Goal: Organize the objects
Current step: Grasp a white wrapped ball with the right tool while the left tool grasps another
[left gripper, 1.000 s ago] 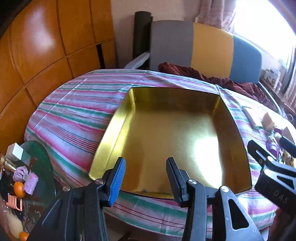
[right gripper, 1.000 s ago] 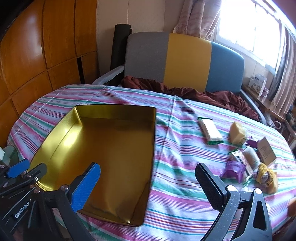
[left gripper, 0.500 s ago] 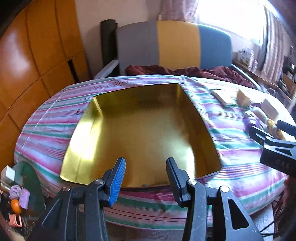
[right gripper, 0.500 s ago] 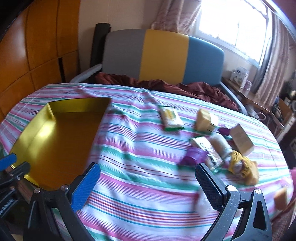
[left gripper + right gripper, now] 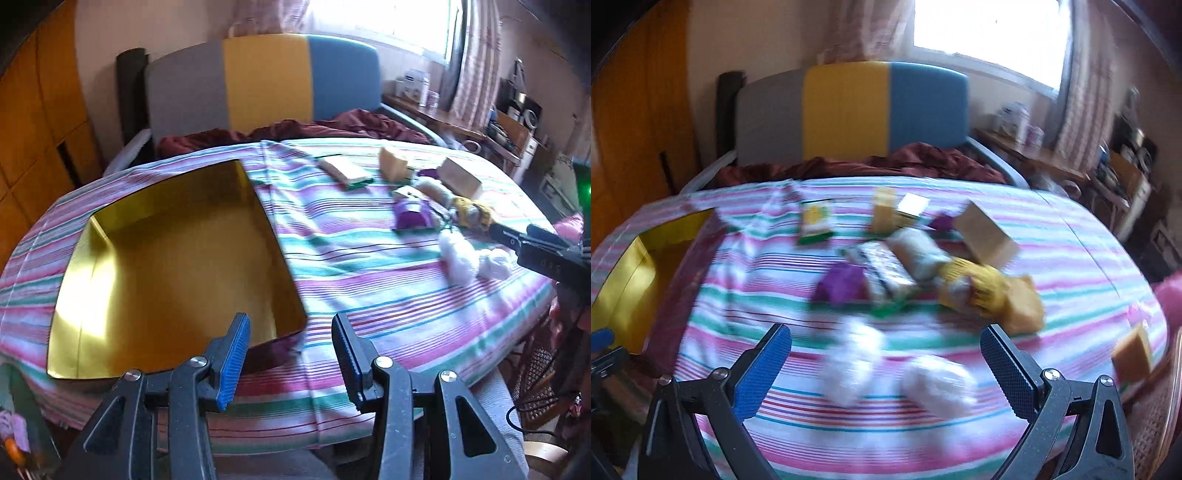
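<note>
While both views are swinging rightward from where they were a second ago, the shallow gold metal tray [image 5: 173, 258] is sliding to the left of the frames and the scattered items are coming into the centre. In the right wrist view, blurred by motion, the right gripper [image 5: 886, 365] is now facing two white fluffy clumps [image 5: 894, 373] lying just ahead of its jaws, which are standing wide apart with nothing between them. The left gripper [image 5: 291, 354] is hovering off the near right corner of the tray, its jaws partly open and empty.

This suggests the sorting is only beginning: the tray is lying bare, and every item is still out on the cloth, a purple crumpled packet [image 5: 842, 284], a tan cardboard box [image 5: 986, 240], a yellow knitted bundle [image 5: 982, 288] and a green-edged sachet [image 5: 814, 221] among them.

The desk is wearing a pink, green and white striped cloth [image 5: 369, 280]. Beyond it a grey, yellow and blue headboard [image 5: 266, 81] is standing under a bright window [image 5: 990, 33], with orange wood panelling at the left.
</note>
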Motion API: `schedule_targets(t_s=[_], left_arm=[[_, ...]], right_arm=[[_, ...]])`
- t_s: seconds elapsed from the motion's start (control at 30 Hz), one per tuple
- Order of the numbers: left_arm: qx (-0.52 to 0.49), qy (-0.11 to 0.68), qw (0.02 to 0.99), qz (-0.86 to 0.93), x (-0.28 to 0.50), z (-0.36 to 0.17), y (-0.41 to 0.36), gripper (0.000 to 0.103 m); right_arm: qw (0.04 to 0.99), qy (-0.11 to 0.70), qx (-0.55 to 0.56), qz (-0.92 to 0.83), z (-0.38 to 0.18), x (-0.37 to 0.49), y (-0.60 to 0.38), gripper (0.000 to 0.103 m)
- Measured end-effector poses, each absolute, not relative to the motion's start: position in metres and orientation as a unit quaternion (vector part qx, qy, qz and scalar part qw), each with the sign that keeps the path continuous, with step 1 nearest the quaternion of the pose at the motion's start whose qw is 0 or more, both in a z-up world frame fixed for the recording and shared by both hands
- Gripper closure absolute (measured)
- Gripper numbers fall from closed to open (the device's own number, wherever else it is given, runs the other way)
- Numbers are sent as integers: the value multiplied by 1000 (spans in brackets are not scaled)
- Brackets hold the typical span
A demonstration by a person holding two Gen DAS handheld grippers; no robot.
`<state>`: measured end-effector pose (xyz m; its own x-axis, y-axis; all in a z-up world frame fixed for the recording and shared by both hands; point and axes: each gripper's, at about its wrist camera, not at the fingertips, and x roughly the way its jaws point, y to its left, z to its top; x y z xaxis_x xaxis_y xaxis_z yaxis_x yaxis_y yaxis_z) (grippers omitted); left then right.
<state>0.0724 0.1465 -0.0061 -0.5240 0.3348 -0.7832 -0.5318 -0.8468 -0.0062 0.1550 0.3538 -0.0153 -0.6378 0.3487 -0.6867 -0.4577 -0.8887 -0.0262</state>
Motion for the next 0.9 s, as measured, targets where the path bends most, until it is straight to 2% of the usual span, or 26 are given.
schedule_targets(t_s=[0.1,0.3,0.4,0.47,0.53,0.73,0.83,0.87,0.9], left_arm=[[-422,121,264,859,73,-5,158,57],[-440,112,312,834,71,-8,185,57],[-442,114,320,830,73,-8,195,57],[-438,125,323,830,75,-8,203,56],[-438,129,336,824,76,-9,211,56],[-457,95,389,794,72,-14,239,40],[-472,50,425,771,65,-16,256,31],[-474,39,432,766,62,-18,263,20],[-472,34,438,764,60,-20,272,16]], right_arm=[[234,111,-368,893,-29,174,384,4],[193,144,-395,887,-59,173,399,20],[183,137,-404,886,-72,166,397,37],[182,133,-408,885,-78,163,396,57],[177,139,-407,886,-82,163,398,64],[217,133,-392,884,-81,173,407,65],[239,150,-394,875,-86,179,419,65],[236,164,-388,875,-87,182,423,65],[236,173,-385,875,-86,183,425,65]])
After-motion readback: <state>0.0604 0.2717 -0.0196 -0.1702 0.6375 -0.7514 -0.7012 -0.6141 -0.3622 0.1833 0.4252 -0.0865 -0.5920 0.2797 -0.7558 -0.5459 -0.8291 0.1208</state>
